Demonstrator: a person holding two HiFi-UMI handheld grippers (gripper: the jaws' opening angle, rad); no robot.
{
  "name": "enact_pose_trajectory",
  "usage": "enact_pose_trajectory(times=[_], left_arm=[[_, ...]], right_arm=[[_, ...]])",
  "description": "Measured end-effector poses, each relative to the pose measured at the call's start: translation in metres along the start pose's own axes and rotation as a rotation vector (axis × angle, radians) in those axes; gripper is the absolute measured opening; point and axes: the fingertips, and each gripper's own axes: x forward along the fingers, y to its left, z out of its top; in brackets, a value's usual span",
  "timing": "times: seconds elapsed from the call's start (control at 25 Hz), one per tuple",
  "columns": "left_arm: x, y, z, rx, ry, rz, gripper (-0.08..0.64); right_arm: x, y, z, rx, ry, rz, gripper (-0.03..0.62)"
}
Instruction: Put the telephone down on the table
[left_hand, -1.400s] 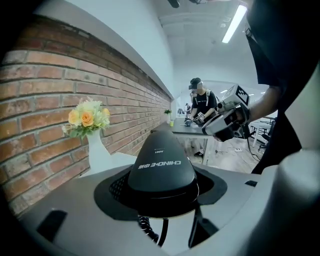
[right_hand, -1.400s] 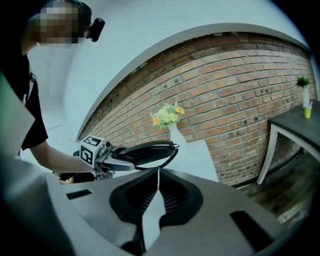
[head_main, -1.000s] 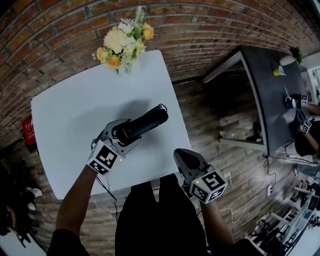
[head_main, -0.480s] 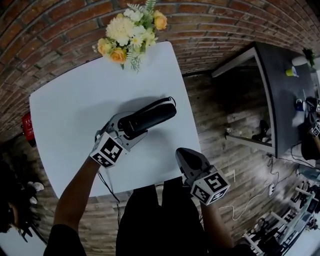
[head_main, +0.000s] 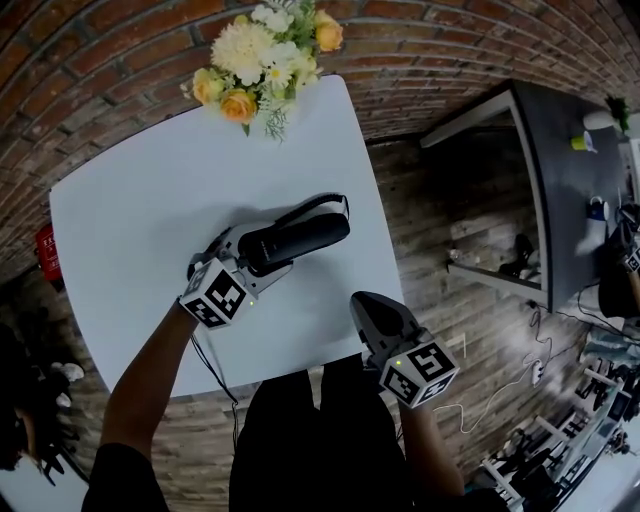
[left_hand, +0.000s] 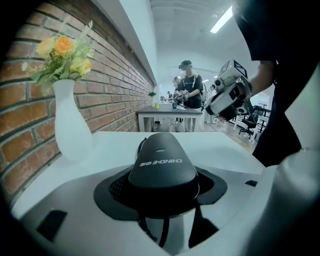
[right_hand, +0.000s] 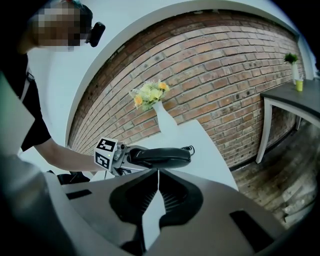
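Note:
A black telephone handset (head_main: 300, 238) lies level across the jaws of my left gripper (head_main: 255, 252), which is shut on its near end low over the white table (head_main: 140, 210). In the left gripper view the handset (left_hand: 162, 162) fills the space between the black pads, its curly cord hanging beneath. I cannot tell whether it touches the tabletop. My right gripper (head_main: 364, 308) hangs off the table's front right corner, shut with nothing in it. In the right gripper view its jaws (right_hand: 157, 187) meet, and the handset (right_hand: 162, 156) shows beyond them.
A white vase of yellow and white flowers (head_main: 262, 50) stands at the table's far edge against a brick wall. A dark table (head_main: 565, 170) stands to the right across wooden floor. People (left_hand: 189, 90) stand at a far desk.
The left gripper has sunk toward the tabletop with the handset still in its jaws. The right gripper has dropped slightly and stays shut.

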Motion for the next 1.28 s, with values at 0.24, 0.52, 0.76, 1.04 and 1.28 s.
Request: enact_pose_trajectory(times=[0.24,0.52,0.76,1.04,1.28], left_arm=[[0.006,0.001,-0.015,0.059,0.047,-0.019,0.295],[0.009,0.006,-0.023,0.099,0.073,-0.024,0.296],[0.01,0.008,-0.025,0.093,0.09,0.016,0.296],[0.0,0.014,-0.022,0.053,0.085,0.058,0.376],[-0.013,0.01,-0.018,0.013,0.067,0.089,0.388]], right_arm=[[0.004,0.004,0.0,0.004,0.005,-0.003,0.023],[0.007,0.008,-0.001,-0.003,0.006,-0.005,0.023],[0.005,0.014,0.004,-0.018,-0.003,-0.002,0.023],[-0.006,0.013,0.006,-0.033,-0.007,-0.011,0.023],[-0.012,0.011,0.003,-0.046,0.001,-0.009,0.023]])
